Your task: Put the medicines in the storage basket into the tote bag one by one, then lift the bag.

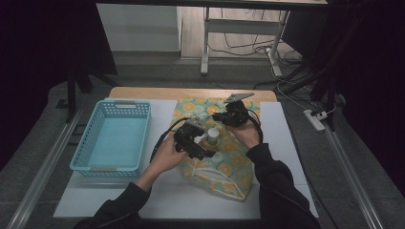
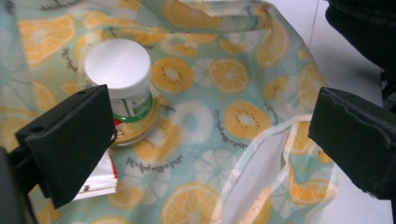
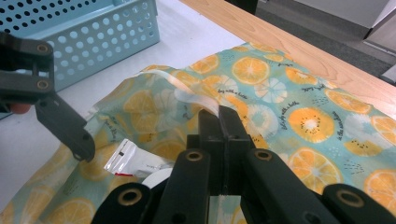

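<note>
A citrus-print fabric bag (image 1: 224,164) lies on the white mat. A small jar with a white lid (image 1: 213,135) stands on the bag's cloth. My left gripper (image 1: 204,139) hovers just left of the jar, open wide. In the left gripper view the jar (image 2: 119,70) stands beside the left jaw, outside the gap of the gripper (image 2: 210,116), and a small foil packet (image 2: 100,179) lies under that jaw. My right gripper (image 1: 218,116) is shut on the bag's white-trimmed rim (image 3: 196,100) at its jaw tips (image 3: 219,119). The packet (image 3: 123,156) lies inside the bag's mouth.
A light-blue perforated basket (image 1: 125,102) stands to the left on the mat (image 1: 191,200), also seen in the right gripper view as the basket (image 3: 93,37). The wooden table edge (image 1: 191,93) runs behind the bag. Cables and desk legs lie on the floor beyond.
</note>
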A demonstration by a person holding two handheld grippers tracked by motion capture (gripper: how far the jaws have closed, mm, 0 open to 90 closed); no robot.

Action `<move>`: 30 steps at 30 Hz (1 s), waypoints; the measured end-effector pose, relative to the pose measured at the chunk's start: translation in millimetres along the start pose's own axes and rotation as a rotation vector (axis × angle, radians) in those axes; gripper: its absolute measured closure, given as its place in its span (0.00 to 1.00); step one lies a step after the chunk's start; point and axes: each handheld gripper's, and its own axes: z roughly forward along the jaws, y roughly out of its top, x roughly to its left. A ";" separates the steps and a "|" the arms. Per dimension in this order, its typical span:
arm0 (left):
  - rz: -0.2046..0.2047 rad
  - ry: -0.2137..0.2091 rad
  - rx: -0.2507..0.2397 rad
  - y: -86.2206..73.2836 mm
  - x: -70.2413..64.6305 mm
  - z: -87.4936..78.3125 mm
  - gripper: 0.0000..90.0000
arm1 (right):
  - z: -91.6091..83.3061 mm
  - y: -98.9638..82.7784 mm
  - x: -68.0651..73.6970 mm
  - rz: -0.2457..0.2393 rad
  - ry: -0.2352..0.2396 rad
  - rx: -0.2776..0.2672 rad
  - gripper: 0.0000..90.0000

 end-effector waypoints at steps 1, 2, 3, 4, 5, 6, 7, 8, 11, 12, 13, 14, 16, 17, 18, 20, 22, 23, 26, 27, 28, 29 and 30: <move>0.010 0.005 0.001 -1.4 -1.8 0.9 0.00 | -0.1 -0.2 0.5 0.001 0.001 0.003 1.00; 0.020 0.007 -0.001 -3.0 -3.5 1.8 0.00 | 0.2 -0.4 0.8 0.000 0.004 0.003 1.00; 0.029 0.012 -0.001 -4.5 -5.1 2.5 0.00 | 0.3 -0.7 1.1 0.001 0.004 0.005 1.00; 0.034 0.021 -0.001 -6.0 -6.5 3.1 0.00 | 0.5 -0.8 1.2 0.001 0.005 0.006 1.00; 0.029 0.027 -0.003 -7.5 -7.9 3.8 0.00 | 0.7 -1.0 1.3 0.002 0.006 0.005 1.00; 0.019 0.031 -0.004 -8.8 -8.9 4.3 0.00 | 0.9 -1.0 1.5 0.003 0.006 0.006 1.00; 0.010 0.030 0.002 -10.1 -9.7 4.9 0.00 | 1.2 -1.0 1.6 0.003 0.007 0.006 1.00; 0.001 0.032 0.007 -11.4 -10.5 5.8 0.00 | 1.4 -1.0 1.9 0.002 0.008 0.007 1.00; -0.016 0.039 0.022 -15.8 -12.3 9.5 0.00 | 1.9 -1.3 3.6 0.001 0.011 0.007 1.00; -0.019 0.046 0.028 -17.3 -12.7 11.1 0.00 | 2.1 -1.4 3.9 0.000 0.012 0.007 1.00; -0.021 0.055 0.036 -18.8 -13.1 12.8 0.00 | 2.2 -1.5 4.3 -0.001 0.012 0.007 1.00; -0.027 0.065 0.037 -20.5 -13.9 14.9 0.00 | 2.3 -1.5 4.6 -0.002 0.013 0.008 1.00; -0.018 0.070 0.054 -23.8 -14.3 18.3 0.00 | 2.3 -1.5 5.1 -0.002 0.013 0.008 1.00; -0.017 0.069 0.056 -25.6 -14.9 20.6 0.00 | 2.2 -1.4 5.3 -0.004 0.013 0.008 1.00; -0.008 0.066 0.063 -27.3 -15.0 23.0 0.00 | 2.1 -1.3 5.6 -0.005 0.013 0.009 1.00; 0.008 0.070 0.094 -29.9 -15.4 28.7 0.00 | 1.9 -1.1 6.1 -0.005 0.014 0.009 1.00; 0.016 0.079 0.113 -32.2 -16.0 35.3 0.00 | 1.7 -1.1 6.8 -0.003 0.015 0.008 1.00; 0.019 0.079 0.118 -33.4 -15.7 38.2 0.00 | 1.7 -1.3 7.2 -0.002 0.017 0.006 1.00; 0.019 0.090 0.135 -37.0 -13.8 46.4 0.00 | 2.2 -2.8 7.6 -0.004 0.022 0.004 1.00; 0.019 0.088 0.143 -38.2 -12.6 48.7 0.00 | 2.3 -3.5 7.8 0.000 0.023 0.006 1.00; 0.019 0.089 0.152 -39.5 -11.8 50.9 0.00 | 2.8 -4.3 7.3 -0.001 0.024 0.006 1.00; 0.019 0.089 0.158 -40.9 -11.1 53.0 0.00 | 3.1 -5.2 6.9 0.001 0.024 0.006 1.00; 0.020 0.089 0.166 -42.2 -10.7 55.1 0.00 | 3.3 -5.9 6.4 0.003 0.023 0.008 1.00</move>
